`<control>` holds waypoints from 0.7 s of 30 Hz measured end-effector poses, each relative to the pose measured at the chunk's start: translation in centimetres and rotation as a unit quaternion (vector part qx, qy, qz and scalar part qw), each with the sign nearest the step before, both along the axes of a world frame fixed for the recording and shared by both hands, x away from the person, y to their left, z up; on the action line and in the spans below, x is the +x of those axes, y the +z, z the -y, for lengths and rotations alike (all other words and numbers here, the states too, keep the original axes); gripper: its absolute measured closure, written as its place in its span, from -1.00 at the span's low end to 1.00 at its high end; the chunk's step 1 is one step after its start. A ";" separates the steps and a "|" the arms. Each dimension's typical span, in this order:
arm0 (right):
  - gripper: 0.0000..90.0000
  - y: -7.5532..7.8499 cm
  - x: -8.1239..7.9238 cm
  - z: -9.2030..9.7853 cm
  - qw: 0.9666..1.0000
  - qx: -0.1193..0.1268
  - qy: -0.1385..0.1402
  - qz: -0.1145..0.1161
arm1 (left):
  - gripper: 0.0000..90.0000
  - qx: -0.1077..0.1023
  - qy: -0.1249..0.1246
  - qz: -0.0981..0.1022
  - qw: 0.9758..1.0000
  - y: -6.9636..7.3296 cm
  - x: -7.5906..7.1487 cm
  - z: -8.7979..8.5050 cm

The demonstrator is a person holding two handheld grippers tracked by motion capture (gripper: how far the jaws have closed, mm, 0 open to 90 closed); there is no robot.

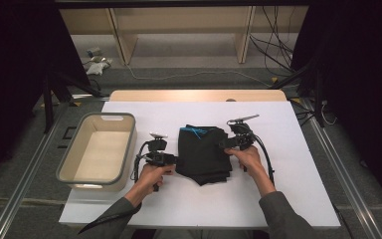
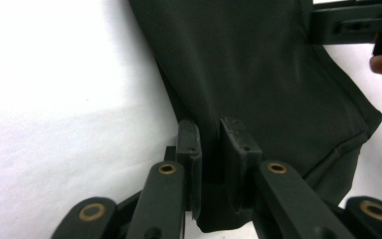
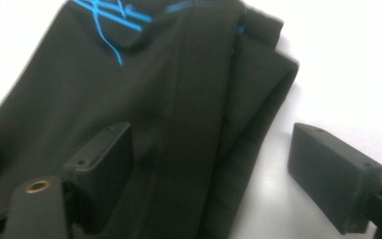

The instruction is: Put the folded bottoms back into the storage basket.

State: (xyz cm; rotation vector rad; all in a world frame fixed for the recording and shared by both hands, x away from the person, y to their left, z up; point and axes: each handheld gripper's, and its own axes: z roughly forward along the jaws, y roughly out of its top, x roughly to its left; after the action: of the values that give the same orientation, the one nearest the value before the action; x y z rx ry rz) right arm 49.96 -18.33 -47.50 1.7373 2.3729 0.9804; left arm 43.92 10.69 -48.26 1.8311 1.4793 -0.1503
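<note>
White surface: folded black garment is gripped at its edge by left claw; right claw, gaping astride the opposite edge, should be clamped before lifting.

Left gripper jaws clamped together, right gripper jaws spread wide

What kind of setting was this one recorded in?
Probably a lab or recording studio rather than a home: a white-covered table ringed by dark curtains, loose cables on the floor behind it, and bare wooden shelving at the back. On the table lie a folded black garment and a bin.
</note>
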 end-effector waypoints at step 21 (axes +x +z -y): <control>0.52 0.0 -0.2 -1.0 0.999 0.025 -0.031 -0.032 | 0.73 0.004 -0.004 0.005 1.000 0.1 -0.1 -0.2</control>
State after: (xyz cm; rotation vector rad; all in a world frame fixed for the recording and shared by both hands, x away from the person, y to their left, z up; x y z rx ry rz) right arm 49.74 -17.30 -47.54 1.8755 2.3367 0.9987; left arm 43.86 10.85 -48.13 1.8411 1.4691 -0.1394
